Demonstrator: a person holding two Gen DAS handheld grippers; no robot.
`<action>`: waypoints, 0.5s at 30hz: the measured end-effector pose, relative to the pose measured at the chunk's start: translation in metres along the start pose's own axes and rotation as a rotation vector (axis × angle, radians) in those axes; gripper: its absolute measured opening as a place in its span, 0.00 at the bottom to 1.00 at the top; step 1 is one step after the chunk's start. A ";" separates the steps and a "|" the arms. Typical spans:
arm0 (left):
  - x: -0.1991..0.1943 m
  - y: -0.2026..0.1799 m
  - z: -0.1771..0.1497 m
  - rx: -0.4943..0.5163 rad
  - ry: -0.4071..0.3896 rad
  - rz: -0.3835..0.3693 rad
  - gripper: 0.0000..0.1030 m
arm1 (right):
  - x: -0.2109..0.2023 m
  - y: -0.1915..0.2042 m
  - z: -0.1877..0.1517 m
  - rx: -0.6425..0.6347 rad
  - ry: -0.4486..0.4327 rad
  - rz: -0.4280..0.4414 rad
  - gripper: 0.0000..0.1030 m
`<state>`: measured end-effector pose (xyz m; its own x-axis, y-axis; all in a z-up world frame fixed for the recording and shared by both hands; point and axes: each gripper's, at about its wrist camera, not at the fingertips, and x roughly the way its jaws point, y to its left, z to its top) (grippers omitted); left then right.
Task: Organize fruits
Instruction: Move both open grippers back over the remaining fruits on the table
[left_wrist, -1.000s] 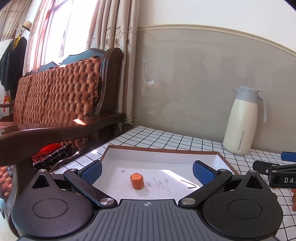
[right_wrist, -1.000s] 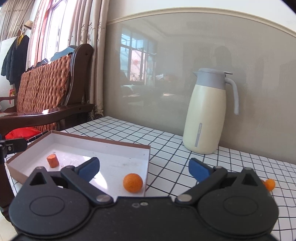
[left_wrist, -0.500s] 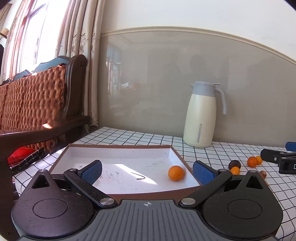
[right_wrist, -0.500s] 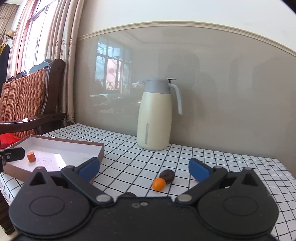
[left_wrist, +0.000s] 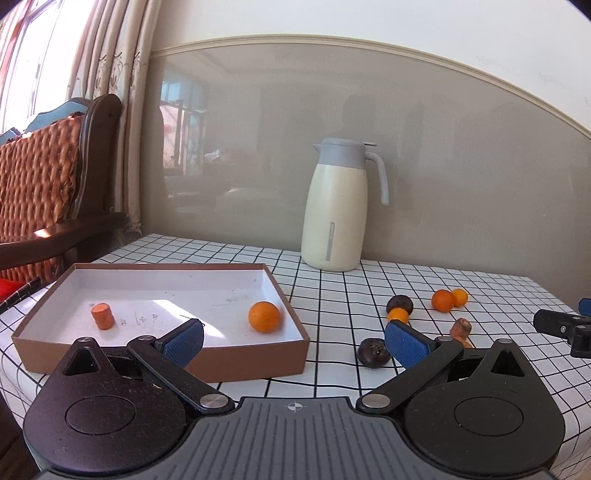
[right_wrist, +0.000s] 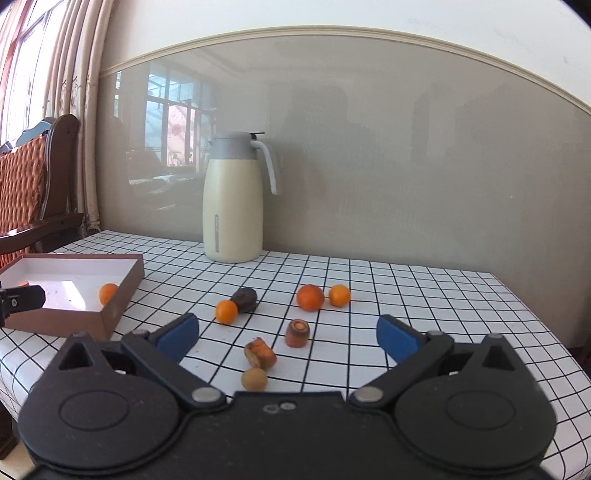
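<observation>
Both views have swung right since a second ago, off the sofa and box toward the loose fruit. The left gripper (left_wrist: 293, 341) and right gripper (right_wrist: 286, 334) both hang above the table with jaws wide and nothing between them. The shallow brown cardboard box (left_wrist: 255, 356), white inside, holds two things: one round orange (left_wrist: 264, 316) near its right wall and one stubby carrot piece (left_wrist: 102, 315) at the left. On the checked tablecloth (right_wrist: 424, 295) lie three more small oranges (right_wrist: 310, 297), a wrinkled dark fruit (right_wrist: 245, 299), two cut carrot pieces (right_wrist: 297, 333) and a small tan ball (right_wrist: 254, 379). A smooth cream jug (right_wrist: 232, 199) stands by the wall.
</observation>
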<state>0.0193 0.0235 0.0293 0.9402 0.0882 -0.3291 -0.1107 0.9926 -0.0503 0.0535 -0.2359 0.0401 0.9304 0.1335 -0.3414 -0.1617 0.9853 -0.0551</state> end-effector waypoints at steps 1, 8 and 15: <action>0.002 -0.005 -0.001 0.006 0.002 -0.008 1.00 | 0.000 -0.004 -0.002 0.001 0.005 -0.005 0.94; 0.014 -0.034 -0.008 0.037 0.013 -0.045 1.00 | -0.001 -0.022 -0.016 -0.007 0.036 -0.033 0.94; 0.032 -0.055 -0.015 0.083 0.053 -0.067 1.00 | 0.013 -0.037 -0.024 0.001 0.079 -0.062 0.94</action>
<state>0.0505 -0.0294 0.0073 0.9260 0.0189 -0.3770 -0.0190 0.9998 0.0033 0.0640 -0.2730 0.0154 0.9097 0.0639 -0.4102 -0.1044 0.9915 -0.0770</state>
